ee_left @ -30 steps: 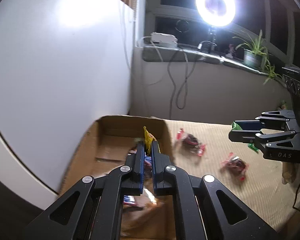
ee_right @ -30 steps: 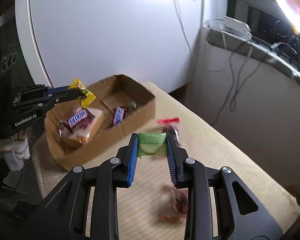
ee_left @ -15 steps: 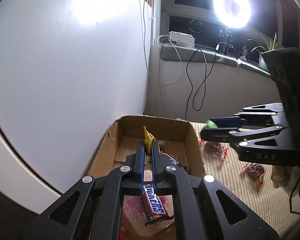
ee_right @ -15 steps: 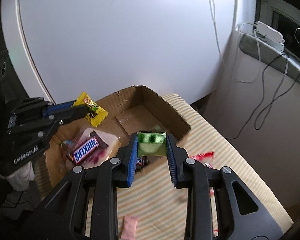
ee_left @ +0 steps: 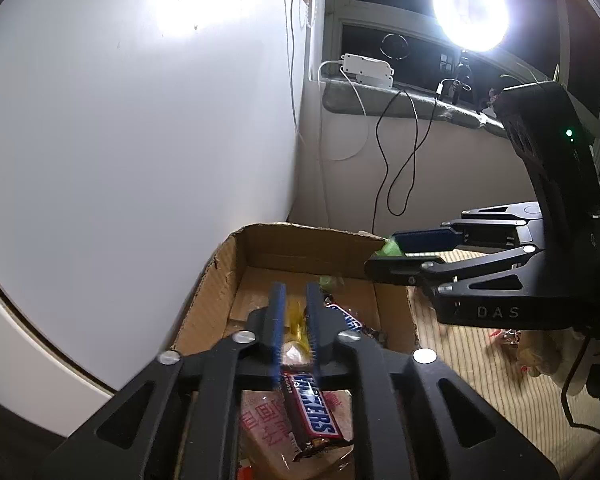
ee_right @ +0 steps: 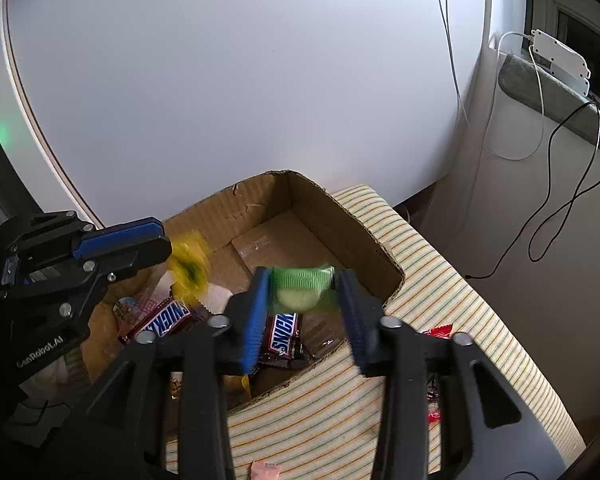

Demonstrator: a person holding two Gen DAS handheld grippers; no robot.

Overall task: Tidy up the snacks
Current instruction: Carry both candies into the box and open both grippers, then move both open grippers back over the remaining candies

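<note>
1. Left claw (ee_left: 295, 289): jaws had just been opening, now a narrow gap. The yellow packet (ee_right: 188, 264) was blurred just off its tips, apparently loose and dropping, nothing clamped.
2. Right claw (ee_right: 304, 277): jaws had just been opening, now moderately apart. The green packet (ee_right: 302, 288) sat between the pads, seemingly no longer pinched, with a slim gap on the right pad's side.
3. Both packets were over the open cardboard box (ee_right: 356, 220), below and ahead of each claw. Snickers bars (ee_right: 284, 332) lay under the right claw's fingers.
4. Risk: the green packet could cling to the ribbed left pad and ride along if the claw pulled back early, ending on the counter (ee_right: 420, 248), not in the box.
5. Risk: the right claw hung close to the box's near wall, so a packet dropping at a slant might clip the rim and tumble out on the claw's own side.
6. Risk: the yellow packet could bounce off the heaped wrappers beneath the left claw. Probably harmless, as the walls looked high enough.
7. Risk: the two claws were near each other over one box, so swinging out together could knock fingers or nudge the light box.
8. Red sweets (ee_right: 436, 332) lay beside the right claw's right finger, so the task looked unfinished.
</note>
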